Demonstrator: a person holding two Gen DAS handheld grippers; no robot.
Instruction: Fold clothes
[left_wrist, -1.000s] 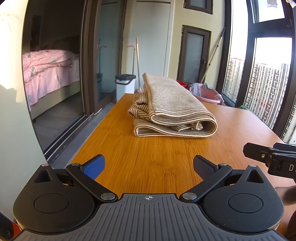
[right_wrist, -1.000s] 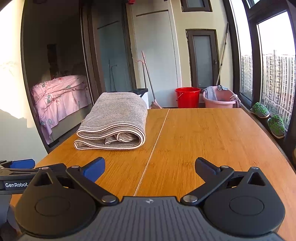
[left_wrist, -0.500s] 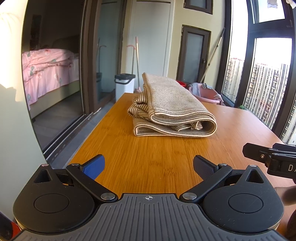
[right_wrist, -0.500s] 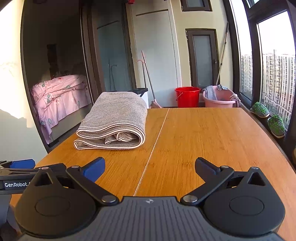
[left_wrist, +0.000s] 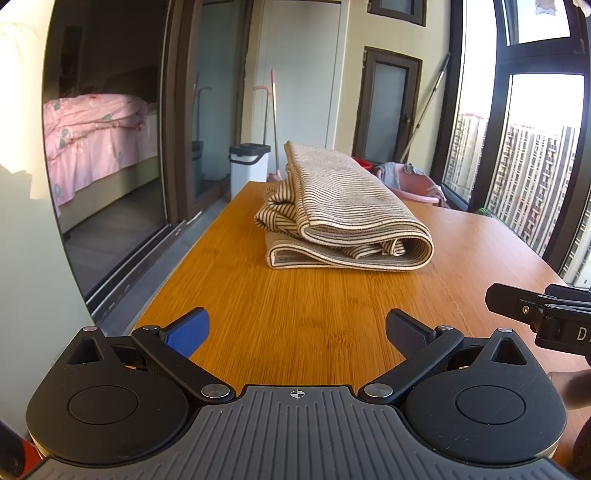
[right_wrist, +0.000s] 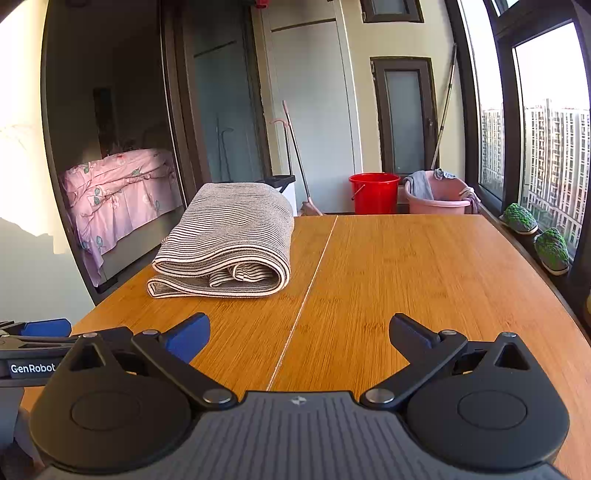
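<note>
Two claws: left gripper (left_wrist: 295, 328) and right gripper (right_wrist: 299, 330) both spread wide, empty.
Garment: folded beige striped knit cloth (left_wrist: 343, 218), frame centre, on orange bamboo table (left_wrist: 295, 306).
Advice: likely finished; square loose inner layers if tidying.

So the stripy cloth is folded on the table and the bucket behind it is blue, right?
Not quite. The cloth is folded on the table, but the bucket behind it is red, not blue. The right wrist view shows it.
</note>
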